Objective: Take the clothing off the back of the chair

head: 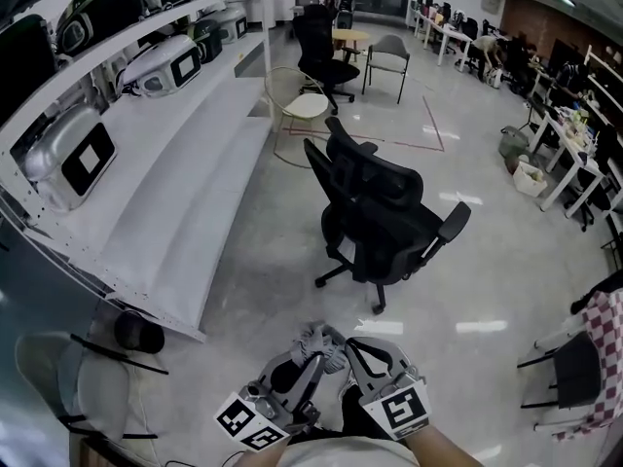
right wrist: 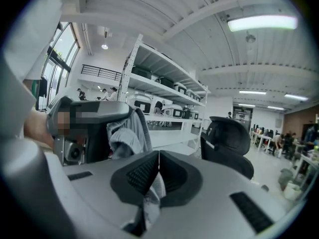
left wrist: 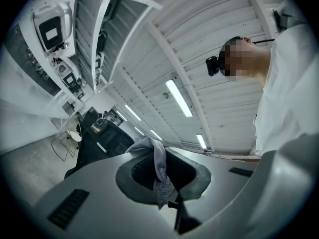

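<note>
The grey clothing hangs bunched between my two grippers at the bottom of the head view, close to my body. My left gripper is shut on one part of it, and the grey cloth droops out from between its pads. My right gripper is shut on another part, with a fold of cloth pinched in its jaws. The black office chair stands a few steps ahead on the floor with its back bare. In the right gripper view the left gripper shows beside the draped cloth.
White shelving with several devices runs along the left. A round white chair, a grey chair and another black chair stand further back. Desks line the right side. A chair with checked fabric is at the right edge.
</note>
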Motion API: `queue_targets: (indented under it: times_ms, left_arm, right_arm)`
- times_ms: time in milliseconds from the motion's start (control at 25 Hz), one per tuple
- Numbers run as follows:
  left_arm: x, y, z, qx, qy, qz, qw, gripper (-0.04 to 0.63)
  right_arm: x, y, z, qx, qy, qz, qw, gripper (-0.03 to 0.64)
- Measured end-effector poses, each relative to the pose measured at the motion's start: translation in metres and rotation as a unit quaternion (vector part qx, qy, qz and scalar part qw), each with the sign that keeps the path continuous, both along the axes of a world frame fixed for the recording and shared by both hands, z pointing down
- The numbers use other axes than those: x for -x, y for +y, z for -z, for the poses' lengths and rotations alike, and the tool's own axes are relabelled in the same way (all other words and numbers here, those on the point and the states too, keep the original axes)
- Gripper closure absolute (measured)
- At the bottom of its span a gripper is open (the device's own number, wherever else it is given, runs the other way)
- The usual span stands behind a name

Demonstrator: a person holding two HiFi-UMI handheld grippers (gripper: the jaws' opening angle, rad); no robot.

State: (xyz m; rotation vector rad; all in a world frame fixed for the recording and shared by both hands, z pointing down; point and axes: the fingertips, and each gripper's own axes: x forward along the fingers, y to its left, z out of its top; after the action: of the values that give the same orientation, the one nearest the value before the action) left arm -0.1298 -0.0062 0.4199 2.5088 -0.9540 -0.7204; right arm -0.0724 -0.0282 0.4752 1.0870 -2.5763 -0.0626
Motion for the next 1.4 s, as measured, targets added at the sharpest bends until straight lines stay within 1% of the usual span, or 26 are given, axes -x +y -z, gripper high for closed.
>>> queue_targets:
  times_ms: [160, 280, 440, 600, 680, 880, 1240, 1400]
  left_arm:
    - [-0.001, 0.014, 0.0, 0.006, 0.008, -0.014, 0.9999, 0.564]
    - [-0.003, 0.024, 0.006, 0.003, 0.009, -0.018, 0.9998, 0.563]
    - [-0.003, 0.032, 0.009, 0.001, 0.002, -0.001, 1.0, 0.563]
    - [-0.007, 0.03, 0.008, 0.017, 0.01, 0.029, 0.9994, 0.565]
    - [-0.013, 0.032, 0.009, 0.021, 0.009, 0.037, 0.9991, 0.565]
    - [-0.032, 0.033, 0.006, 0.028, 0.003, 0.043, 0.9987, 0.564]
    - [-0.058, 0.023, 0.005, 0.033, -0.009, 0.047, 0.9983, 0.565]
    - [-0.065, 0.023, 0.012, 0.023, -0.015, 0.04, 0.9988, 0.565]
  right_arm:
    - [-0.002, 0.016, 0.004, 0.002, 0.008, -0.011, 1.0, 0.6]
    - [-0.003, 0.025, 0.009, 0.002, 0.012, -0.011, 1.0, 0.6]
    - [-0.005, 0.031, 0.018, -0.008, 0.006, -0.003, 1.0, 0.6]
    - [-0.014, 0.035, 0.027, -0.021, 0.002, 0.009, 1.0, 0.6]
    - [-0.023, 0.039, 0.031, -0.027, -0.002, 0.013, 1.0, 0.6]
    - [-0.045, 0.044, 0.03, -0.027, -0.001, 0.01, 1.0, 0.6]
    - [-0.078, 0.043, 0.035, -0.035, -0.016, -0.006, 0.999, 0.6]
    - [-0.082, 0.037, 0.033, -0.027, -0.023, -0.013, 0.999, 0.6]
